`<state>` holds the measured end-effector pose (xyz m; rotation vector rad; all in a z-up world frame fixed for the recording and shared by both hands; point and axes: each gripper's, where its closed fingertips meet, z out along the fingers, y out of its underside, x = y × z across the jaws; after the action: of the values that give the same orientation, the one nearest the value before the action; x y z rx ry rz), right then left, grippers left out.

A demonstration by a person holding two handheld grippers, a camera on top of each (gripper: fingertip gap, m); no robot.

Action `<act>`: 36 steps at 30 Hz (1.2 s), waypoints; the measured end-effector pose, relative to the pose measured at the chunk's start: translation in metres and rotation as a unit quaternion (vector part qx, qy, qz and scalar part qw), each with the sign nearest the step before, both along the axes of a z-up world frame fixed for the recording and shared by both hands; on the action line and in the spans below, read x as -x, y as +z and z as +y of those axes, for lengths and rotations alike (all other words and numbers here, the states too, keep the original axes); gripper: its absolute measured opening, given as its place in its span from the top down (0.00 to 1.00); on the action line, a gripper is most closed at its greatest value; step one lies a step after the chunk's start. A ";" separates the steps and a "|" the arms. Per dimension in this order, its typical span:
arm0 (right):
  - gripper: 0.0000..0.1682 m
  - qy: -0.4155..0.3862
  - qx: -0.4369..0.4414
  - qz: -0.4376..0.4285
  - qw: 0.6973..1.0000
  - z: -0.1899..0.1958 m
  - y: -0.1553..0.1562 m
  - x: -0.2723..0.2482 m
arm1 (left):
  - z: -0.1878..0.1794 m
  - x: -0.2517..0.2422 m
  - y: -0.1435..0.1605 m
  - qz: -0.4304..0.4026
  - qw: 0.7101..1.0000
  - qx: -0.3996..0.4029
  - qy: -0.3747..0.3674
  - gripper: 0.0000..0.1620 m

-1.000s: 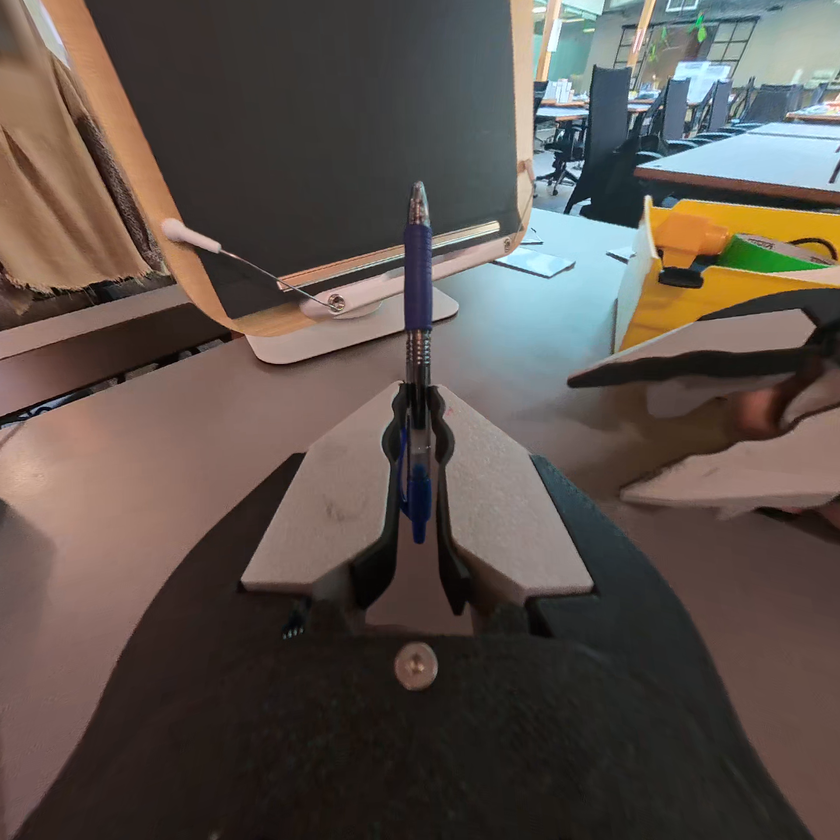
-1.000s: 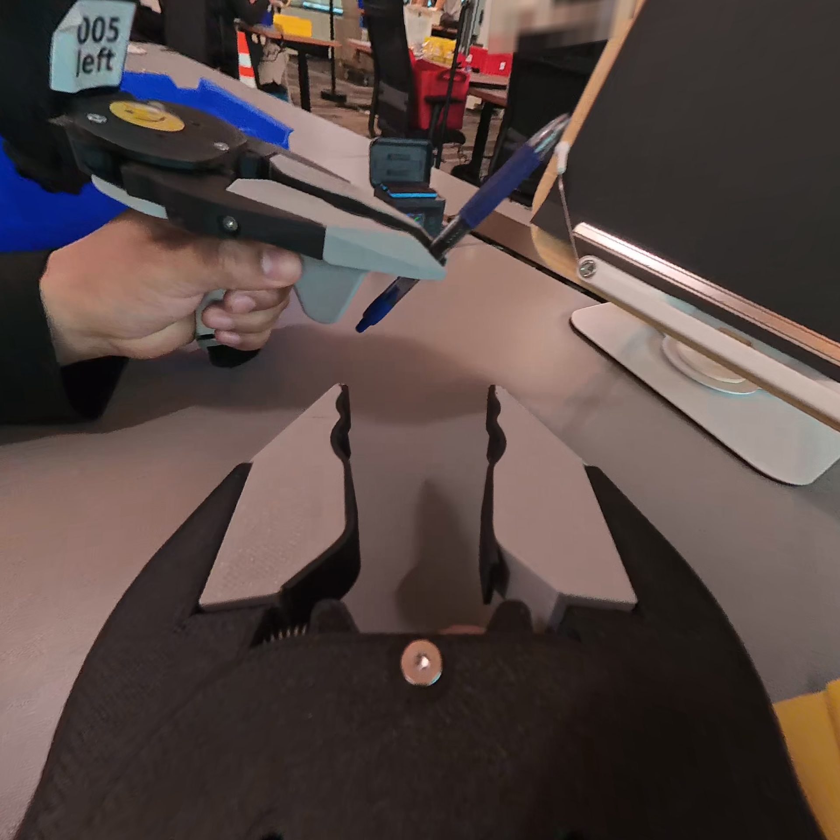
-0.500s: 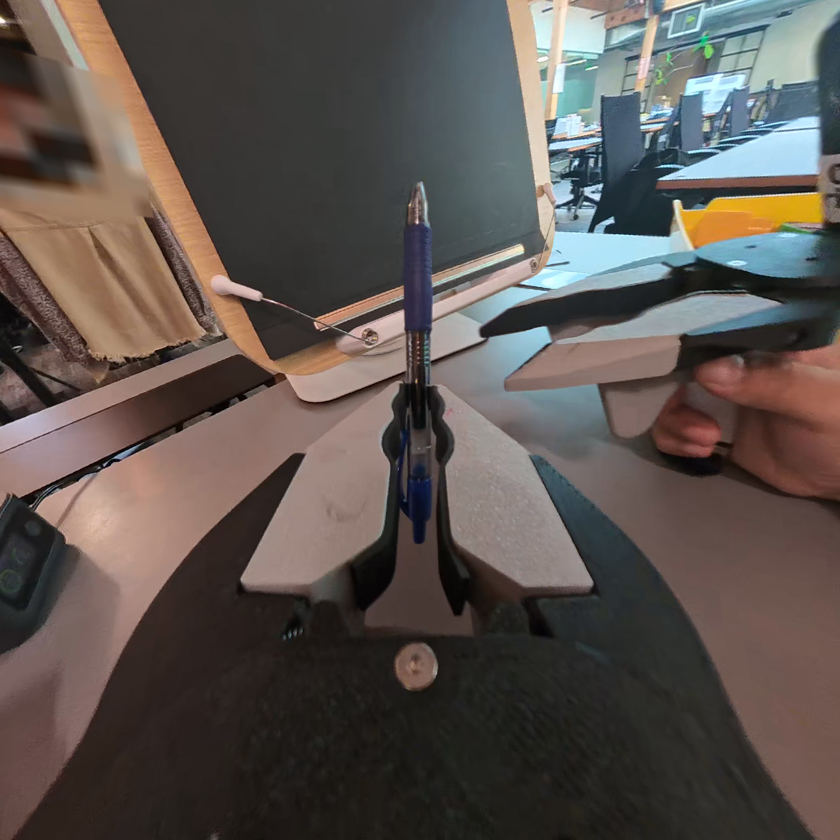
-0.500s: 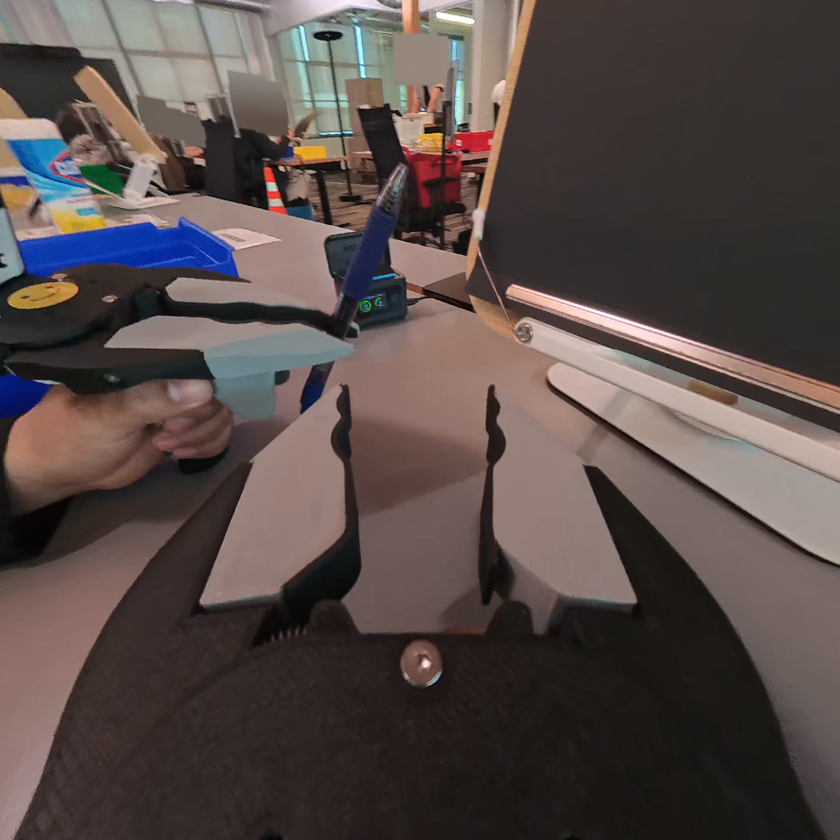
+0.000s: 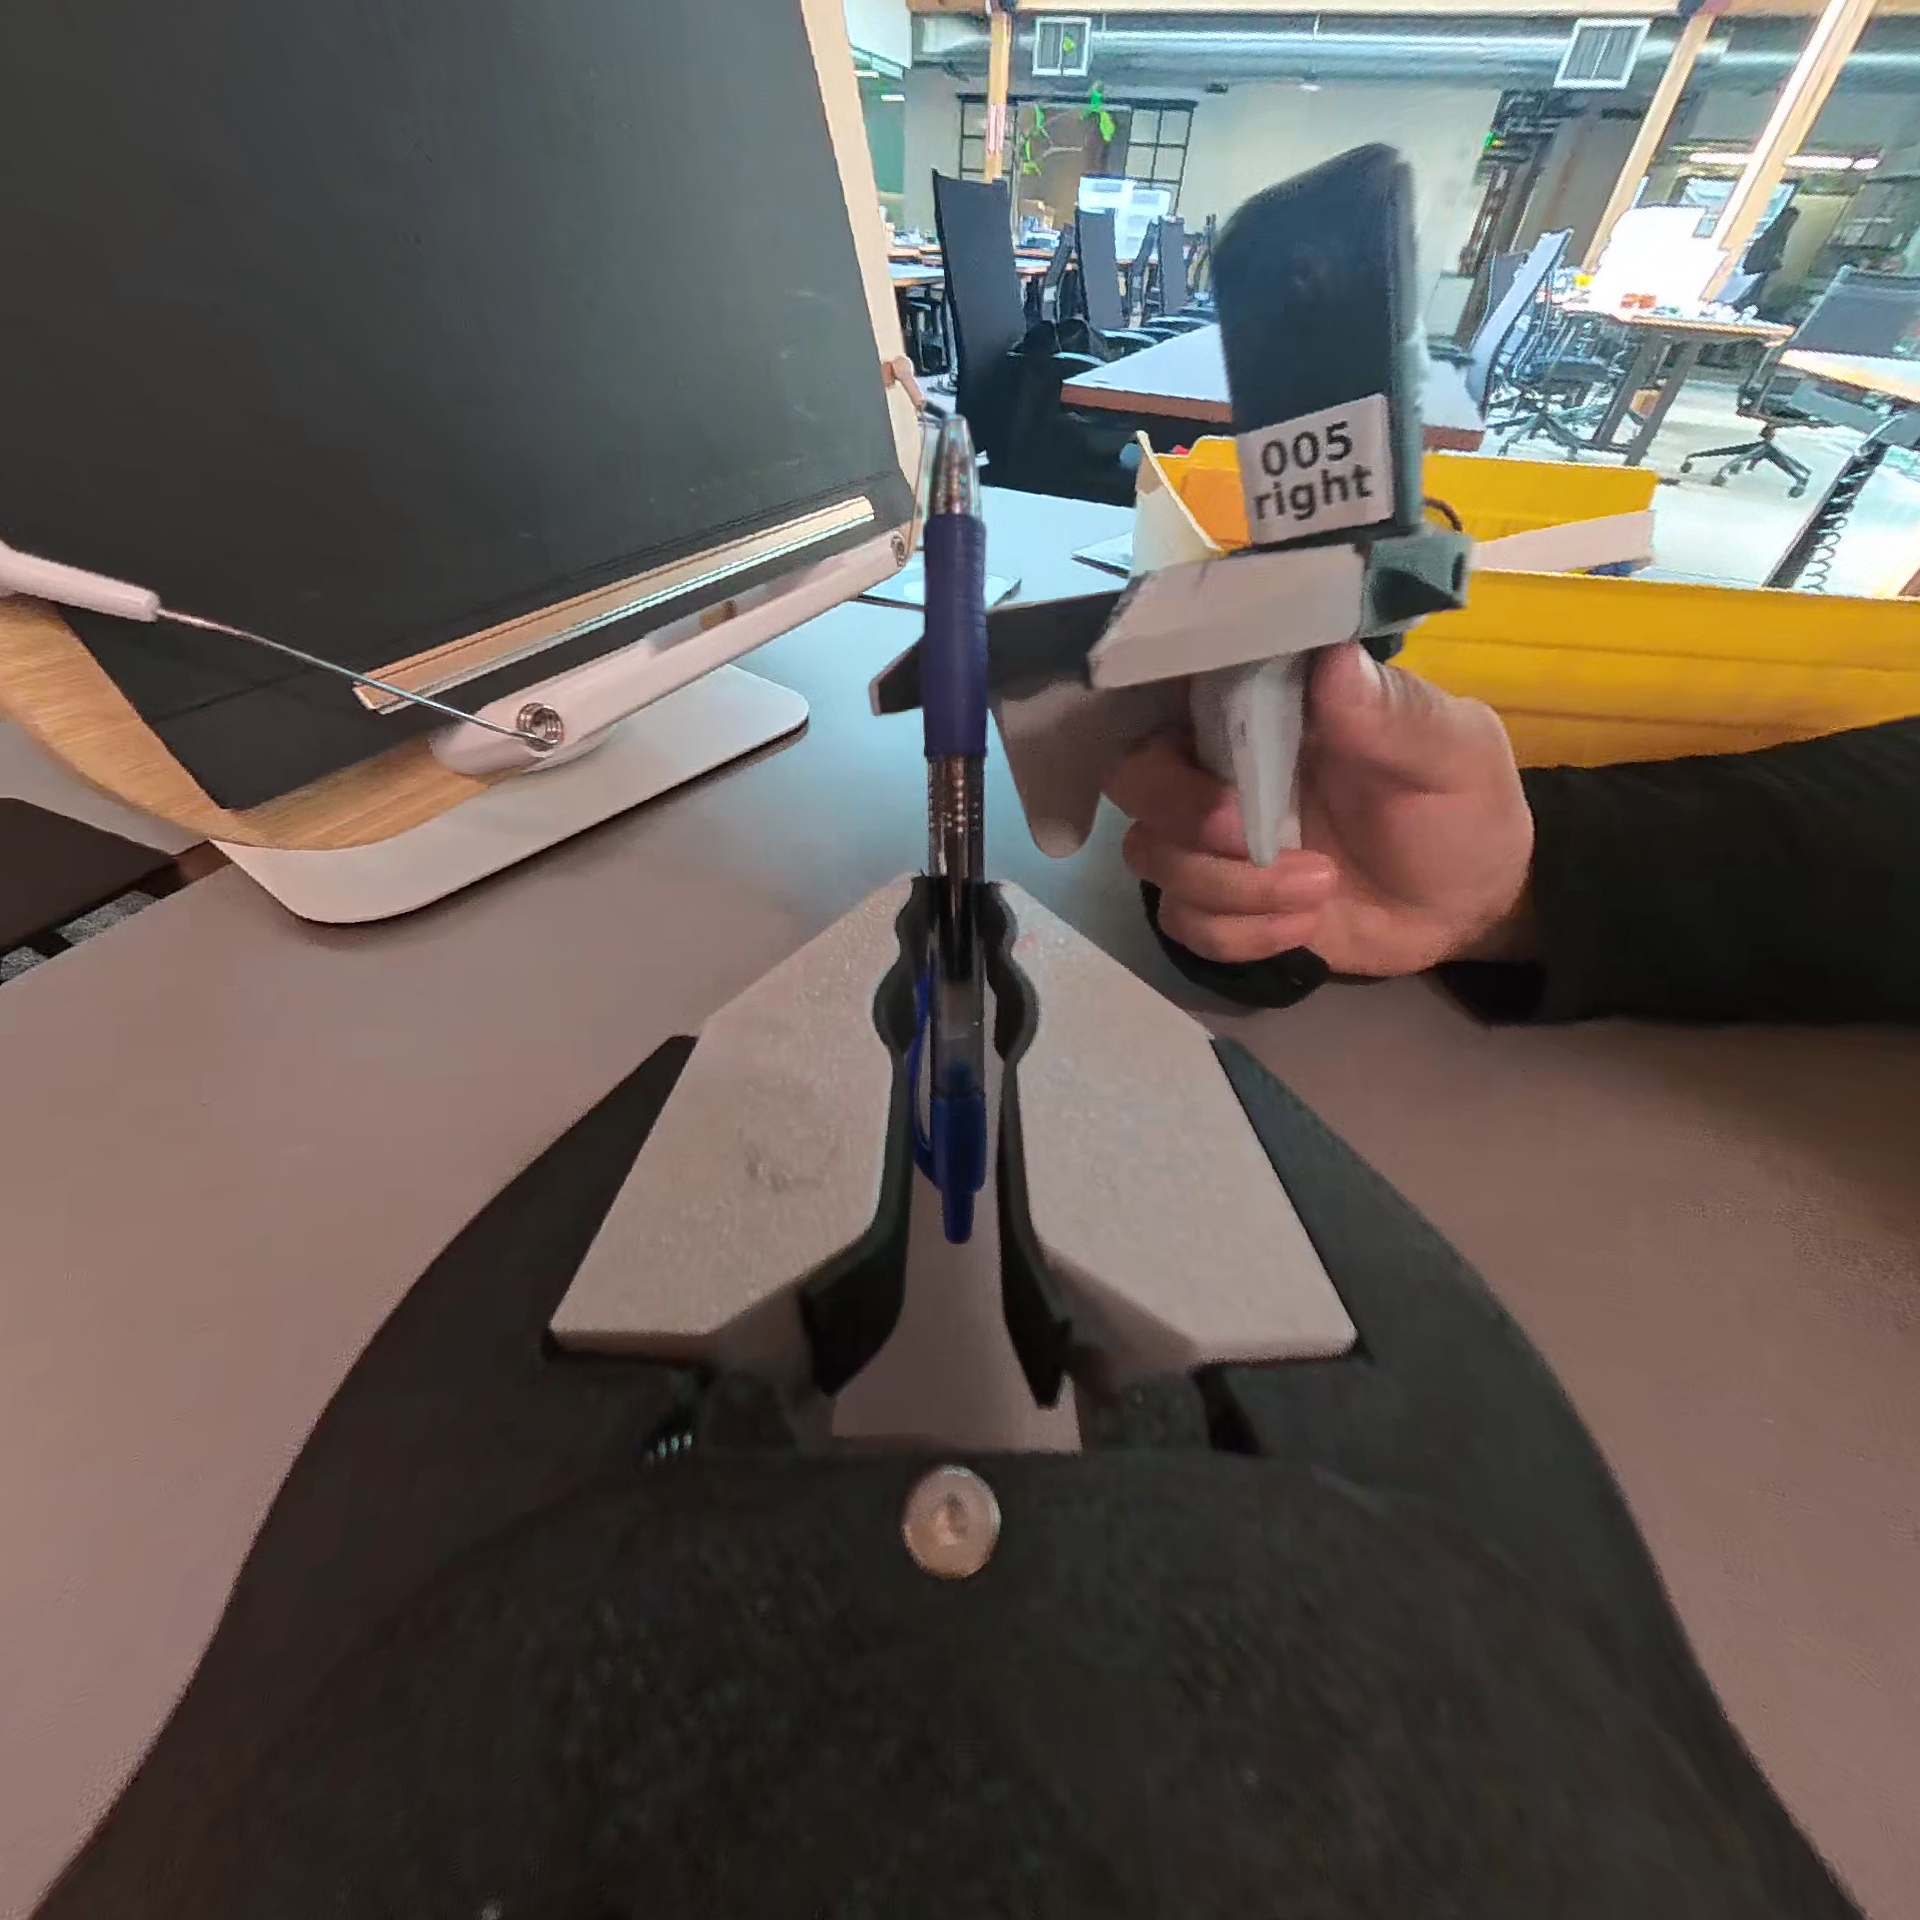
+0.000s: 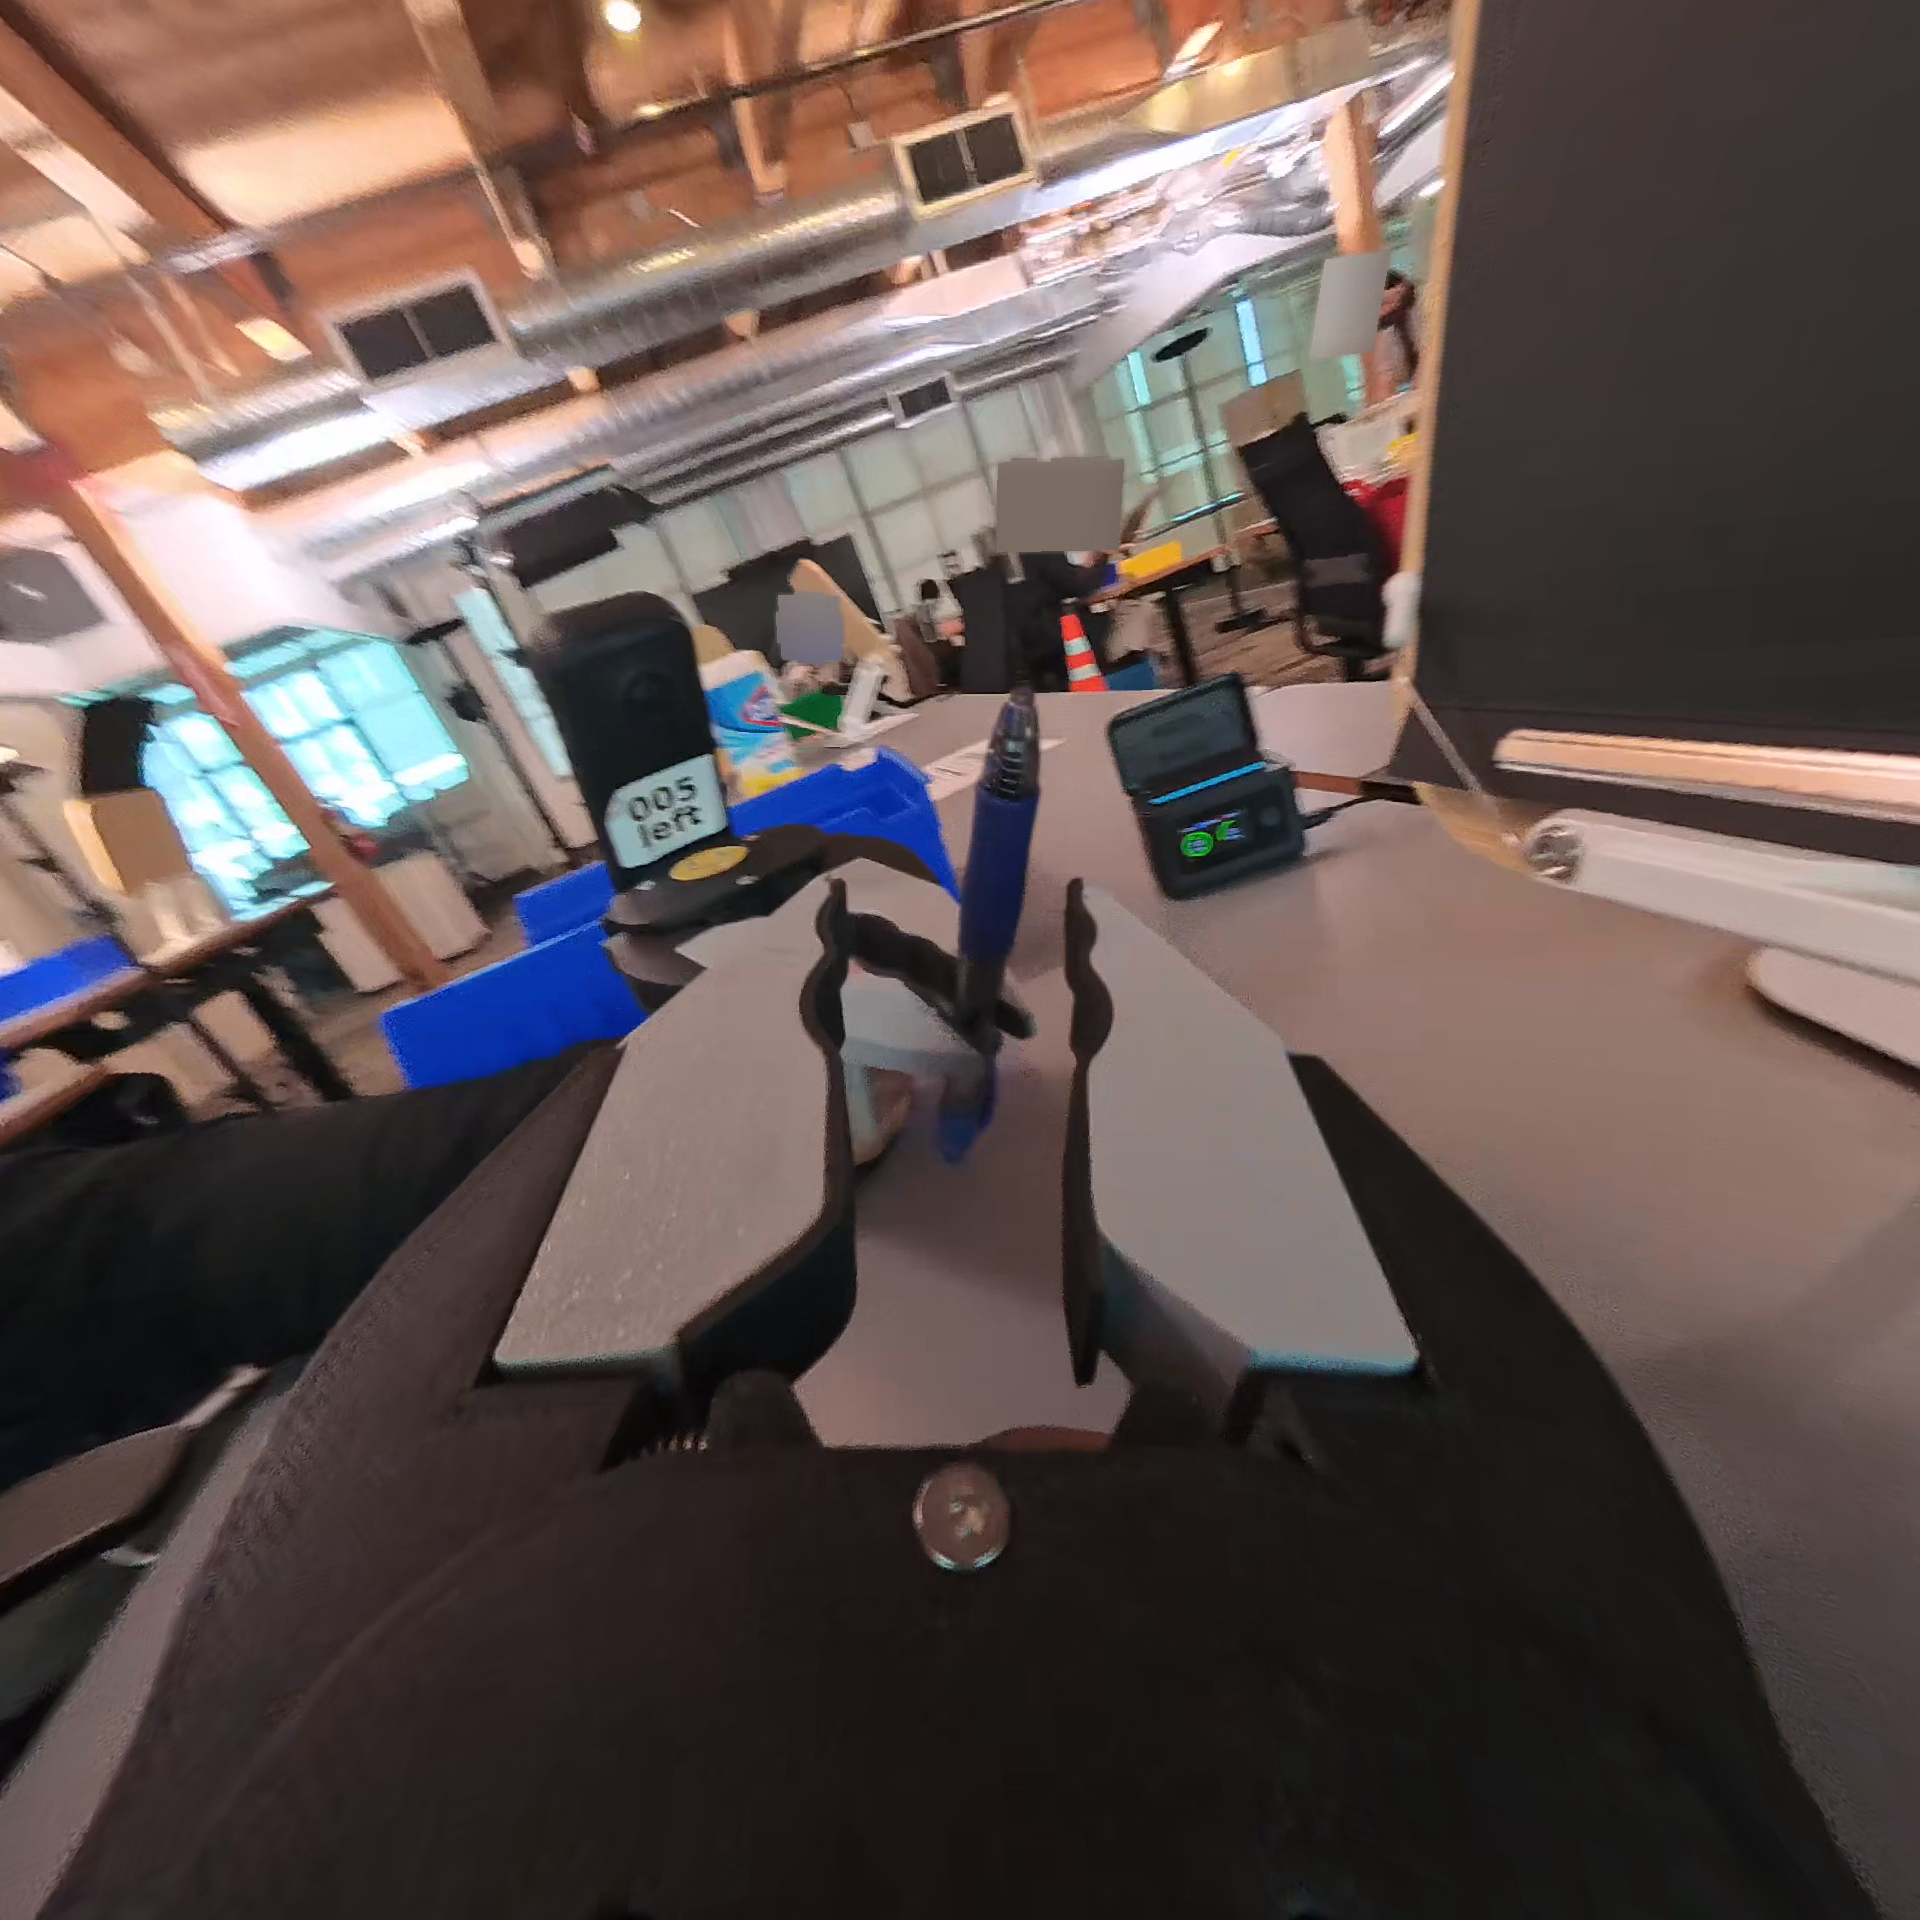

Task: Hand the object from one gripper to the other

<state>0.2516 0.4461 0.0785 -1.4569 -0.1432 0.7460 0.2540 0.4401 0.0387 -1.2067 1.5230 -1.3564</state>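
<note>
A blue pen (image 5: 954, 623) with a clear barrel stands upright, clamped by its lower end in my left gripper (image 5: 956, 899), which is shut on it. In the right wrist view the pen (image 6: 992, 862) rises between the tips of my right gripper (image 6: 954, 904), which is open, with a finger on each side of the pen's blue grip and a gap to both. The left gripper (image 6: 977, 1023) shows there just beyond, holding the pen low down. In the left wrist view the right gripper (image 5: 966, 758) comes in from the right, held by a hand (image 5: 1351, 852).
A dark screen (image 5: 416, 312) on a white stand sits at the back left of the grey table (image 5: 312, 1039). A yellow bin (image 5: 1662, 644) stands behind the right hand. A small black device (image 6: 1216, 831) and a blue bin (image 6: 831, 821) lie behind the left gripper. The tips of both grippers are at nearly the same place. The small black device (image 6: 1216, 831) is about equally far from each gripper, around 25 centimeters.
My right gripper has swung in toward the pen, and its open fingers now flank the blue grip. My left gripper still holds the pen upright.
</note>
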 end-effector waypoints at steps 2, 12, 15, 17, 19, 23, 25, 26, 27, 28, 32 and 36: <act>0.81 0.028 0.005 0.020 0.999 -0.002 0.001 0.005 | -0.005 0.001 -0.003 0.009 1.000 -0.003 -0.008 0.96; 0.95 0.011 0.022 -0.017 1.000 0.002 -0.007 0.010 | -0.011 0.002 -0.004 0.014 1.000 -0.003 0.002 0.95; 0.95 0.014 0.022 -0.017 0.999 0.000 -0.007 0.012 | -0.016 0.005 -0.005 0.019 1.000 0.008 -0.006 0.96; 0.95 0.025 0.023 -0.012 0.999 -0.002 -0.007 0.017 | -0.020 0.008 -0.006 0.026 1.000 0.009 -0.004 0.96; 0.95 0.034 0.032 -0.006 0.999 -0.007 -0.009 0.021 | -0.024 0.011 -0.008 0.029 1.000 -0.001 -0.003 0.96; 0.94 0.035 0.033 -0.025 0.999 -0.012 -0.010 0.029 | -0.029 0.012 -0.012 0.042 0.999 -0.010 0.000 0.96; 0.95 0.034 0.031 -0.049 0.998 -0.010 -0.014 0.031 | -0.029 0.011 -0.016 0.057 0.998 -0.004 -0.003 0.96; 0.95 0.037 0.032 -0.050 0.998 -0.009 -0.016 0.031 | -0.028 0.011 -0.016 0.058 0.998 0.001 -0.005 0.96; 0.95 0.040 0.033 -0.045 0.998 -0.009 -0.015 0.031 | -0.028 0.011 -0.015 0.057 0.998 0.007 -0.006 0.96; 0.95 0.043 0.032 -0.037 0.998 -0.009 -0.015 0.030 | -0.027 0.012 -0.014 0.054 0.998 0.011 -0.005 0.96; 0.95 0.044 0.030 -0.037 0.998 -0.007 -0.013 0.029 | -0.024 0.012 -0.011 0.046 0.999 0.020 0.001 0.95; 0.95 0.033 0.012 -0.047 0.998 -0.009 -0.006 0.030 | -0.019 0.013 -0.006 0.038 0.997 0.067 -0.009 0.88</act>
<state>0.2218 0.4372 0.0723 -1.5162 -0.2573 0.7354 0.2413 0.4210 0.0324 -1.3438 1.5194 -1.4579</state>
